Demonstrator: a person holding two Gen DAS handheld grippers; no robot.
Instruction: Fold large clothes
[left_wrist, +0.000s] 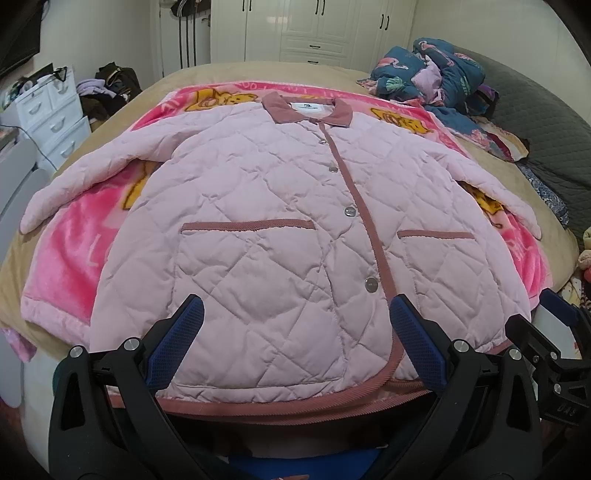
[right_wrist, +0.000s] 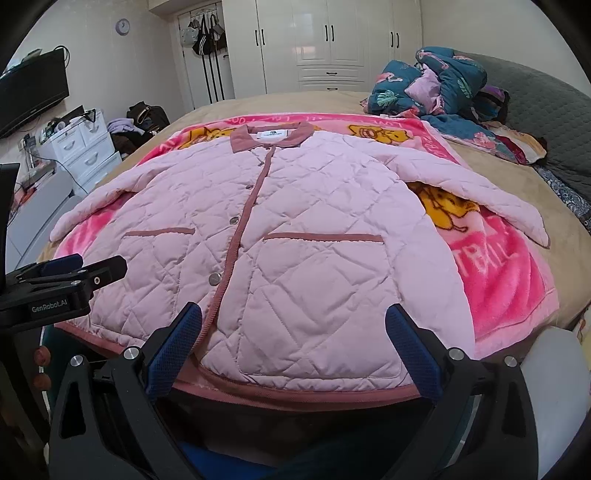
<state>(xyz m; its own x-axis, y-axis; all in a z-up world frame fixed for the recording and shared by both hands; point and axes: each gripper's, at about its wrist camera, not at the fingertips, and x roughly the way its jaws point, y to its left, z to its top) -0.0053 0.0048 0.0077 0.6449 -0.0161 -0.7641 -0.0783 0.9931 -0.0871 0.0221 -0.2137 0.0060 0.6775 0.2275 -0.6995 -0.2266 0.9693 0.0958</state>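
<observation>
A pink quilted jacket lies spread flat and buttoned, front up, on a bright pink cartoon blanket covering a tan bed, its sleeves angled out to either side and its darker pink collar toward the top of the frame. In the left wrist view, the left gripper sits at the bottom centre with its jaws spread wide and holding nothing; the jacket's hem fills the gap between the blue-padded fingers, though whether the pads touch the fabric cannot be told. In the right wrist view, the right gripper is likewise wide open and empty at the bottom centre, framing the hem on the side of the jacket toward the right of the frame. The left gripper also shows at that view's left edge, just beside the hem's corner. A heap of teal patterned bedding sits upper right, white wardrobes behind.
</observation>
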